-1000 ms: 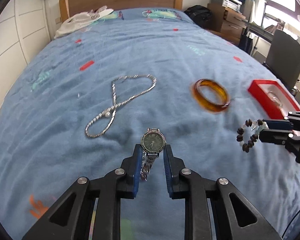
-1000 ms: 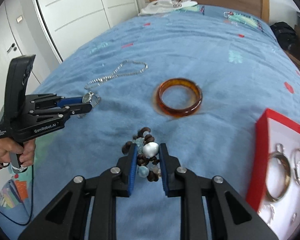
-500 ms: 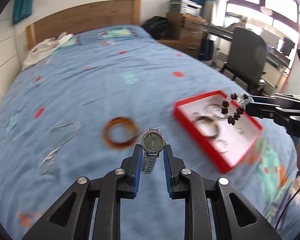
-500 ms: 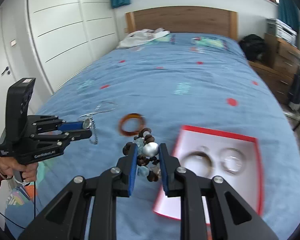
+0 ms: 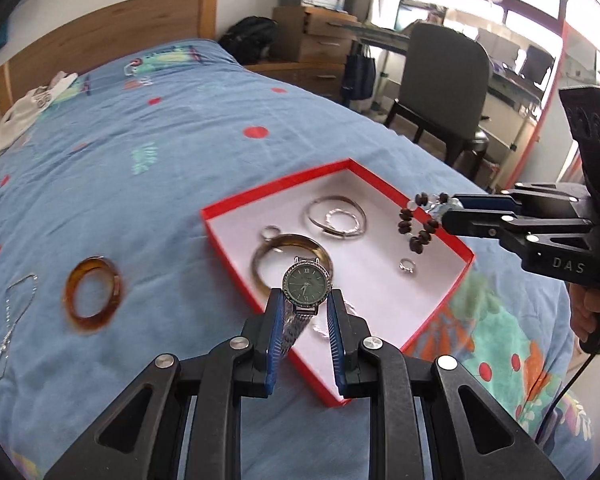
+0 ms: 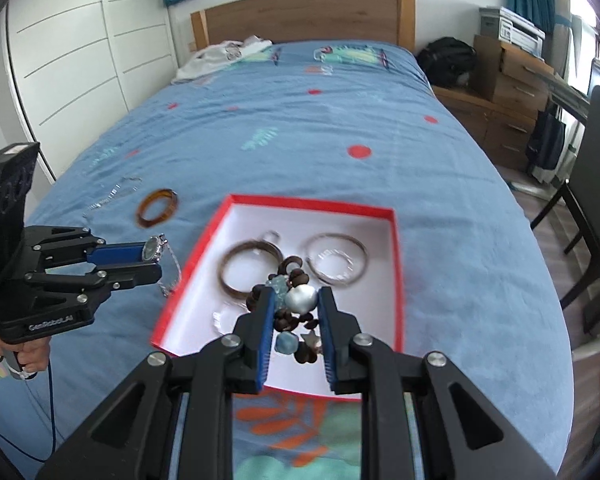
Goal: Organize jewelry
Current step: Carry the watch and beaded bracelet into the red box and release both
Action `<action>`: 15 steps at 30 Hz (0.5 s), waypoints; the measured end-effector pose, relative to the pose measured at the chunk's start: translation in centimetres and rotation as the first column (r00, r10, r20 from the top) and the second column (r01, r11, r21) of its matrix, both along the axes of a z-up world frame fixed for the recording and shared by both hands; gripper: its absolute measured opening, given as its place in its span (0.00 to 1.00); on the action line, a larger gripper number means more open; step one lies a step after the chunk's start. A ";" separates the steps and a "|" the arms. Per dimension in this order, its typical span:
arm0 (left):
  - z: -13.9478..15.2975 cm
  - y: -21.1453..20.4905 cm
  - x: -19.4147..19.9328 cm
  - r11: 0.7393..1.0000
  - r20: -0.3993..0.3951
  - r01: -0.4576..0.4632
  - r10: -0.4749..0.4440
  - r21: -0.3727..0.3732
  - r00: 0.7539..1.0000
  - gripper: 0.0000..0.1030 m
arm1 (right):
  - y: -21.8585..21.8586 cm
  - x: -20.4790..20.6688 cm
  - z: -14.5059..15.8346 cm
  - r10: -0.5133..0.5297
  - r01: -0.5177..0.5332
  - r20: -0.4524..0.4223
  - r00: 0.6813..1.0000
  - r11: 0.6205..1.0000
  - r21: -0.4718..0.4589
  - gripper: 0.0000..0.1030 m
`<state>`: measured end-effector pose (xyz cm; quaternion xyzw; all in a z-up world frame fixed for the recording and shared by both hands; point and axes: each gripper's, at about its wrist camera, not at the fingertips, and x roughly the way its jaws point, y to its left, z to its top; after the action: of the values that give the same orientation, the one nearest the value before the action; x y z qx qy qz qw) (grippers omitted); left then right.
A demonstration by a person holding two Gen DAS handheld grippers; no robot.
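Observation:
My left gripper (image 5: pixel 305 298) is shut on a silver watch (image 5: pixel 305 286) with a dark green dial, held above the near left edge of the red jewelry box (image 5: pixel 220 227). My right gripper (image 6: pixel 296 300) is shut on a beaded bracelet (image 6: pixel 296 300) of brown, blue and silver beads, held over the box (image 6: pixel 396 280). The box holds several rings and bangles (image 5: pixel 336 216). An amber bangle (image 5: pixel 92 300) and a silver chain necklace (image 5: pixel 12 320) lie on the blue bedspread to the left.
The bed has a wooden headboard (image 6: pixel 300 16) with white clothing (image 6: pixel 220 56) near it. A grey chair (image 5: pixel 440 80) and wooden drawers (image 5: pixel 312 40) stand to the right of the bed. White wardrobes (image 6: pixel 80 60) line the left wall.
Both grippers have swung right, from over the loose jewelry to over the red box, each still holding its piece. The box now fills the middle of both views.

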<state>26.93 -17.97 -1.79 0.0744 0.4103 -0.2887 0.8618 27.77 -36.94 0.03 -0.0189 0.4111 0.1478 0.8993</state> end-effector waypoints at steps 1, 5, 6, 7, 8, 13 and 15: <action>-0.3 -0.4 0.1 1.000 -0.005 0.006 -0.006 0.002 1.000 0.20 | -0.3 0.1 -0.3 0.000 0.000 -0.007 1.000 1.000 -0.002 0.19; -1.1 -1.5 0.5 0.999 -0.012 0.028 -0.027 0.022 1.000 0.21 | -1.1 0.7 -1.7 0.001 -0.001 -0.034 0.999 1.000 -0.005 0.19; -1.3 -1.7 0.6 0.999 -0.014 0.032 -0.032 0.025 0.999 0.20 | -1.2 0.8 -2.0 0.002 -0.002 -0.040 0.999 1.000 -0.006 0.19; -1.4 -2.0 0.6 0.999 -0.016 0.037 -0.037 0.028 0.999 0.20 | -1.3 1.0 -2.3 0.003 -0.003 -0.045 0.999 1.000 -0.007 0.19; -1.6 -2.2 0.7 0.999 -0.018 0.043 -0.042 0.033 0.999 0.20 | -1.4 1.1 -2.5 0.005 -0.005 -0.051 0.999 1.000 -0.008 0.19; -2.5 -3.5 0.8 0.996 -0.027 0.077 -0.076 0.053 0.997 0.21 | -1.6 1.8 -3.6 0.013 -0.015 -0.073 0.997 1.000 -0.013 0.19; -2.9 -4.0 0.8 0.994 -0.031 0.090 -0.088 0.063 0.996 0.21 | -1.6 2.0 -3.9 0.019 -0.020 -0.081 0.997 1.000 -0.015 0.19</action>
<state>27.74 -21.98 -4.68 0.1164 0.4276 -0.3144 0.8395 29.75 -38.57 -3.89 -0.0242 0.4479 0.1541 0.8804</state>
